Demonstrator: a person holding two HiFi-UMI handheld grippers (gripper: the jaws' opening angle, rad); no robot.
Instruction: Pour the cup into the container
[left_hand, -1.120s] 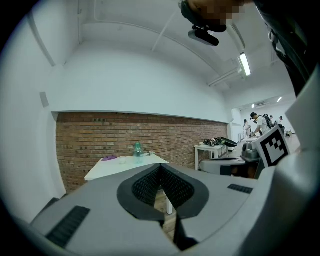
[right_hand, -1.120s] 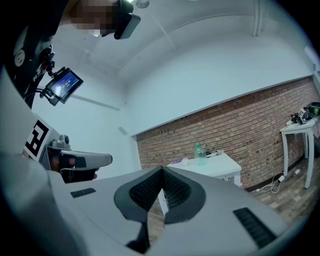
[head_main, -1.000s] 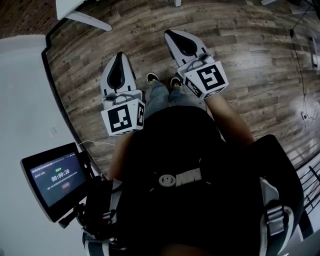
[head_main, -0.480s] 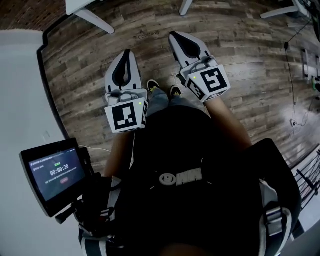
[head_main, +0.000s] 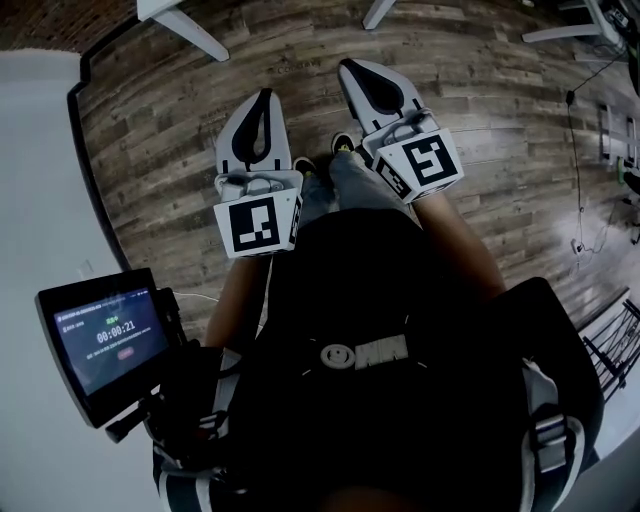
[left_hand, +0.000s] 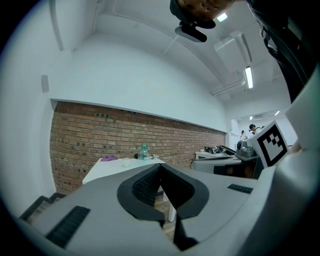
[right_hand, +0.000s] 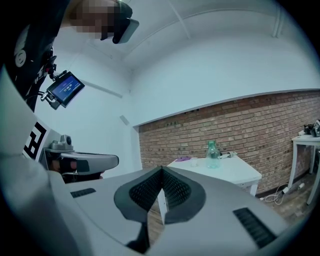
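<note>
The cup (left_hand: 125, 162) stands near the far edge of the white surface (left_hand: 102, 172), just left of a green bottle (left_hand: 144, 151) and well apart from both grippers. The left gripper (head_main: 265, 97) and right gripper (head_main: 347, 68) are closed and empty. It is better to come closer first, then open one gripper before reaching.

The cup (left_hand: 125, 162) is small, pale and whitish. It stands upright and far off on a white worktop (left_hand: 105, 171). It is too small in both gripper views to tell whether anything is in it. The container (left_hand: 144, 152) is a clear, green-tinted bottle with a narrow neck, taller than the cup and also upright on the same worktop. Its fill cannot be made out. The two stand near each other but apart, the cup at about 8 o'clock from the container and a little nearer the worktop's front edge.
</note>
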